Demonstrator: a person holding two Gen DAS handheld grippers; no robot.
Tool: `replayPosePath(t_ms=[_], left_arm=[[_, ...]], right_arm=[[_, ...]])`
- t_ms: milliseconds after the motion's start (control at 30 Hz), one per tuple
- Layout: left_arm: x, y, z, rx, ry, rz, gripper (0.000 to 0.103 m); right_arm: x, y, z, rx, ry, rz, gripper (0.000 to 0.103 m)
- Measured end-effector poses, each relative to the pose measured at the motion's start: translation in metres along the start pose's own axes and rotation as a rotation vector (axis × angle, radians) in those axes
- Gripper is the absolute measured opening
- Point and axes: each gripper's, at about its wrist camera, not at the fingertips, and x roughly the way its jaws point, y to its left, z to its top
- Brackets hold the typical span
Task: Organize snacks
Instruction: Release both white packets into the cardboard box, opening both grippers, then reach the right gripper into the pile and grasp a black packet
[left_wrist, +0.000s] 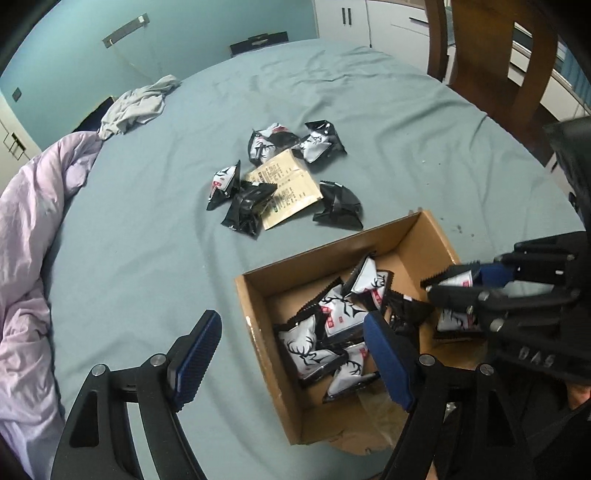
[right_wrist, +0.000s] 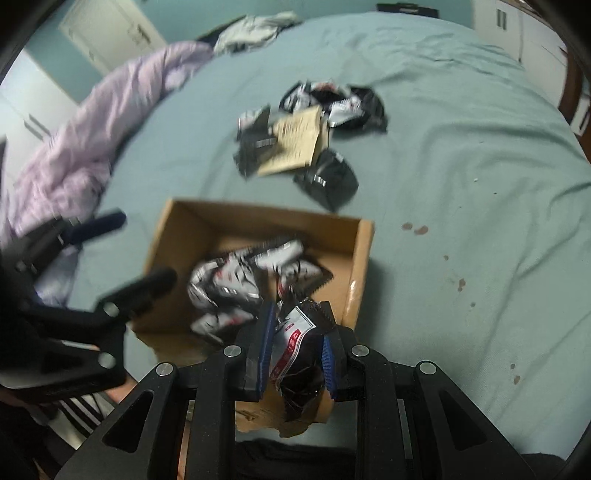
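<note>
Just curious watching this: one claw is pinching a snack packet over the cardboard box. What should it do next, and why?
Probably open the right gripper and drop its packet: it hangs over the box, where others already lie. The left gripper is open and empty.

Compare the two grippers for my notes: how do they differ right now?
The left gripper stands open and empty, one finger over the box; the right gripper is shut on a snack packet. Both are black with blue pads and point down toward the box.
</note>
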Motion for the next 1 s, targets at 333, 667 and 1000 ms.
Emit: replayPosePath(t_ms=[333,667,1000], left_arm=[[0.0,0.024,0.0,-0.129,0.001,-0.023,0.08],[-0.013,0.016,0.001,-0.117,-0.033,-0.053,0.08],[-0.011,0.016,0.006,-0.147,-0.024,-0.082,0.08]], right_arm=[[-0.02,-0.009,-0.002,0.069,-0.115,0.079,0.024],[-0.062,-0.061,-0.015,0.311,-0.303,0.062,0.076],[-0.046,-0.087,0.035,0.343,-0.233,0.046,0.076]])
